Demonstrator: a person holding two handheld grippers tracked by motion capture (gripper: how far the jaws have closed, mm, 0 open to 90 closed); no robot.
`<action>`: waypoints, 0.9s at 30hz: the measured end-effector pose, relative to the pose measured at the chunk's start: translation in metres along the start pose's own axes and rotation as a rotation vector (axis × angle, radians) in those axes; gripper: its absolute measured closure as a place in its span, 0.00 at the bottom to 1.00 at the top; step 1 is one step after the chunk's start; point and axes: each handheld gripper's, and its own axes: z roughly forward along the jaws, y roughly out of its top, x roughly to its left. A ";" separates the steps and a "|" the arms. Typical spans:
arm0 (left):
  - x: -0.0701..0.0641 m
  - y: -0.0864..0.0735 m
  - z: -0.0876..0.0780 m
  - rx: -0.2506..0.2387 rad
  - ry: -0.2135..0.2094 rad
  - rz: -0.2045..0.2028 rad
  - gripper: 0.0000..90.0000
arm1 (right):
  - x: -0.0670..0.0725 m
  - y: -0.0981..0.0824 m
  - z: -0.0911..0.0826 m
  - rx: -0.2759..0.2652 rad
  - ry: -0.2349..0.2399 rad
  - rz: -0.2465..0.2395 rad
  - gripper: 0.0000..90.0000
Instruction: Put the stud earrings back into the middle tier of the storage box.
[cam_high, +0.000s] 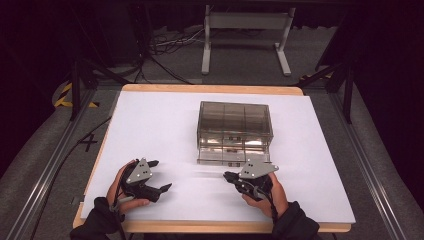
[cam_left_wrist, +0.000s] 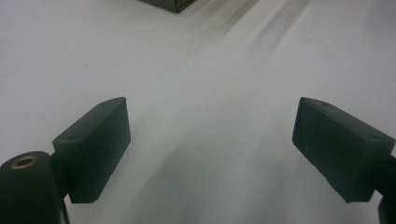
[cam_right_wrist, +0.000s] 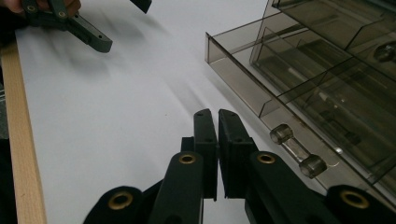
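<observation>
High view: the smoky drawer box (cam_high: 235, 131) sits mid-tabletop (cam_high: 150, 130), its bottom drawer (cam_right_wrist: 261, 88) pulled out toward six o'clock. The right gripper (cam_high: 231, 177), fingers pressed together and empty, hovers at the drawer's five o'clock beside the handle (cam_right_wrist: 299, 150), likely having tugged it. The left gripper (cam_high: 161, 176) waits at seven o'clock, fingers wide.

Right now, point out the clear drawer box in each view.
High view: the drawer box sits mid-table, bottom drawer pulled out.
Left gripper view: one corner of it at the top edge.
Right gripper view: it takes up the right side.
Shared landmark: the white table cover.
</observation>
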 end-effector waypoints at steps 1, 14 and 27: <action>0.000 0.000 0.000 0.000 -0.001 -0.002 0.13 | 0.000 0.001 -0.001 -0.002 0.000 -0.003 0.97; 0.000 0.000 0.000 0.003 0.003 -0.002 0.13 | -0.005 0.009 -0.012 -0.023 -0.030 -0.015 0.97; 0.000 0.000 0.000 0.002 0.002 -0.010 0.13 | -0.025 0.020 -0.027 -0.055 -0.087 0.009 0.97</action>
